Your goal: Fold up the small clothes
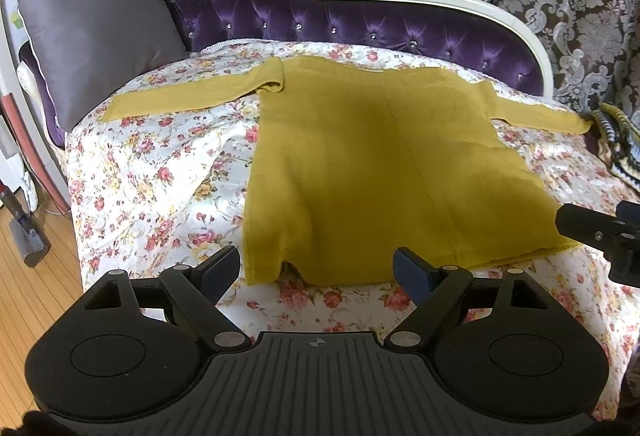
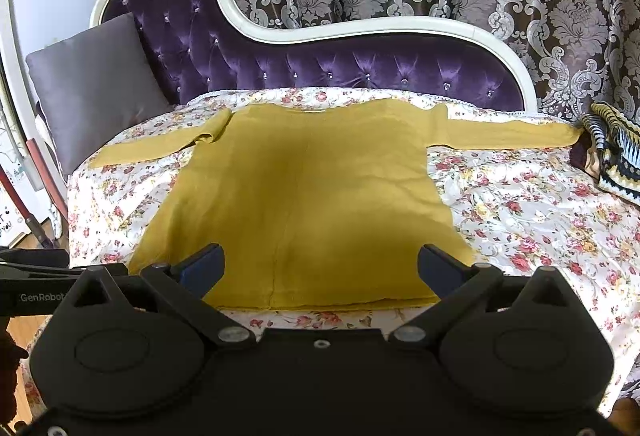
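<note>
A mustard-yellow long-sleeved top (image 1: 372,172) lies flat on the floral sheet, sleeves spread left and right, hem toward me. It also shows in the right wrist view (image 2: 304,204). My left gripper (image 1: 318,270) is open and empty, just above the hem near its left corner. My right gripper (image 2: 320,268) is open and empty, over the hem's right half. Part of the right gripper shows at the right edge of the left wrist view (image 1: 600,232).
The floral sheet (image 1: 152,172) covers a purple tufted chaise (image 2: 320,68) with a white frame. A grey cushion (image 1: 96,32) leans at the left end. A striped knit blanket (image 2: 616,152) lies at the right end. Wooden floor (image 1: 36,300) is at the left.
</note>
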{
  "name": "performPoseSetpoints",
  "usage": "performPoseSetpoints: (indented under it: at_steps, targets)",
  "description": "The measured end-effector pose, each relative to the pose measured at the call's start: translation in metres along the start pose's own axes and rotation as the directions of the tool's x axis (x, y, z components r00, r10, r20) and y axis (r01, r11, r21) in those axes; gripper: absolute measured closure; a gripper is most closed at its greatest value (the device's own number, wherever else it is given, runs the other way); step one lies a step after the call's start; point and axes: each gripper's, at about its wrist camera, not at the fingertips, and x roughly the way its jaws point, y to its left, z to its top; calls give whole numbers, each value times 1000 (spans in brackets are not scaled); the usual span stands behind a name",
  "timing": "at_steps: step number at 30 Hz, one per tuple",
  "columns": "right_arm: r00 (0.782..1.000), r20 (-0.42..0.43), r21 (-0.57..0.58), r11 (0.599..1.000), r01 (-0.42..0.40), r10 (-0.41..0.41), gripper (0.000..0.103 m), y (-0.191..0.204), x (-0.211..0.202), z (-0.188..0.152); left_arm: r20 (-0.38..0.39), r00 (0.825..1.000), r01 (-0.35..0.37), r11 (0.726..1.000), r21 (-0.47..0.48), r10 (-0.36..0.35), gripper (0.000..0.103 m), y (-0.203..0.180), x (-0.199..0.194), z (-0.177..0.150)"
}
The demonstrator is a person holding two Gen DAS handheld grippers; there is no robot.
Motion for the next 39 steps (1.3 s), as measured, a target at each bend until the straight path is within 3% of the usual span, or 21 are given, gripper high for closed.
performPoseSetpoints:
  at_steps: [39]
  targets:
    - [999,-39,-34,999,6,-7,1,3,10,2,-17,1000,8,1000,-3,-8,19,-1,6,3]
